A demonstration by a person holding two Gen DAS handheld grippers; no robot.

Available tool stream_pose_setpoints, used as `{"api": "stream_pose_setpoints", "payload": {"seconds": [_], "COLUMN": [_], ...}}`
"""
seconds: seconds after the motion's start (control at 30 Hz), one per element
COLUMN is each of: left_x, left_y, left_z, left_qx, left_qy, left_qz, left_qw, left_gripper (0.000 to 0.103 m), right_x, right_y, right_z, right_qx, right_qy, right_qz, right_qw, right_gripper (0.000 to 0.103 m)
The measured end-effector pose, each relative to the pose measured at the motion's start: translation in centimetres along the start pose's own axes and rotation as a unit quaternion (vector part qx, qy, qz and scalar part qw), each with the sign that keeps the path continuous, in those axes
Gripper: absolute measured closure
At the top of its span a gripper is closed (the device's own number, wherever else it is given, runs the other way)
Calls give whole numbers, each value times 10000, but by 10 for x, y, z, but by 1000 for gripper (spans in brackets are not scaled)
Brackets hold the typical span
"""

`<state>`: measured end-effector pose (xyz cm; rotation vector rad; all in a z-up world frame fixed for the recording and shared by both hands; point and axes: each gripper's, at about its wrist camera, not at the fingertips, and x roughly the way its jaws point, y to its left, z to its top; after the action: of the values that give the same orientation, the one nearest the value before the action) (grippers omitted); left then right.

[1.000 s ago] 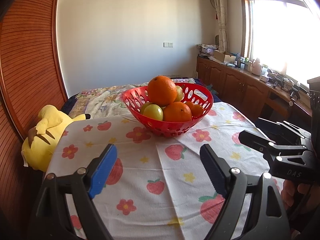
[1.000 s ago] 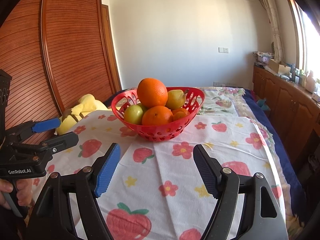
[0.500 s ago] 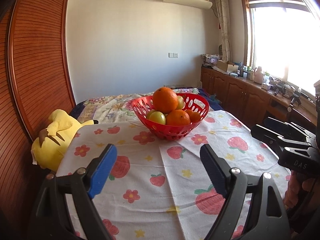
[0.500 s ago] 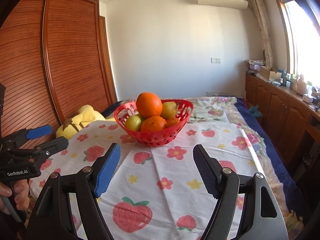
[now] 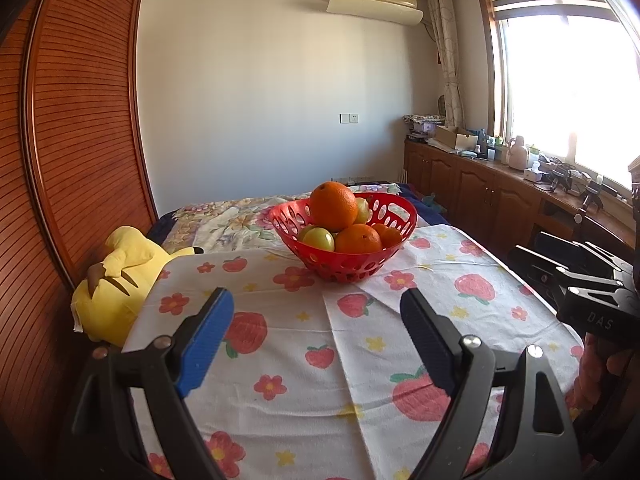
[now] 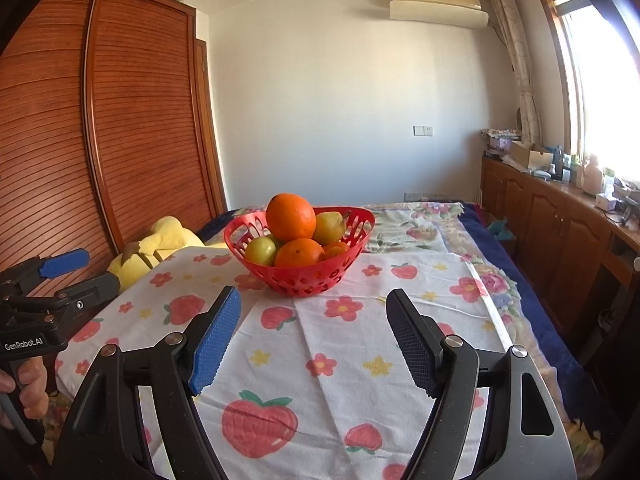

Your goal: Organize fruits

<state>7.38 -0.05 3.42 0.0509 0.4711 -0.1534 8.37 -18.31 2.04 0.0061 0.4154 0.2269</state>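
A red plastic basket stands on the flowered cloth, well ahead of both grippers. It holds a big orange on top, a second orange, a green apple and a pear. My left gripper is open and empty, low over the cloth. My right gripper is open and empty too. Each gripper shows at the edge of the other's view.
The strawberry-and-flower cloth covers the surface. A yellow plush toy lies at the left edge by the wooden wardrobe. Wooden cabinets with clutter run along the right wall under the window.
Both grippers have drawn back from the basket and risen, so the basket looks smaller and farther. Both stay open and empty.
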Motion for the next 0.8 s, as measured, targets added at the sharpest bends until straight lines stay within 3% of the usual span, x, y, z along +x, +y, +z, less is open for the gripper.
{"api": "stream_pose_setpoints", "payload": {"seconds": [0.8], "left_x": [0], "left_y": [4], "left_z": [-4], "left_qx": [-124], "left_qy": [-38], "left_qz": [10], "left_qw": [9999], "left_gripper": [17], "right_x": [-1], "right_y": [2], "right_z": [-4], "right_qx": [-55], "right_qy": [8], "right_qz": [-54], "right_qw": [10000], "right_gripper": [26]}}
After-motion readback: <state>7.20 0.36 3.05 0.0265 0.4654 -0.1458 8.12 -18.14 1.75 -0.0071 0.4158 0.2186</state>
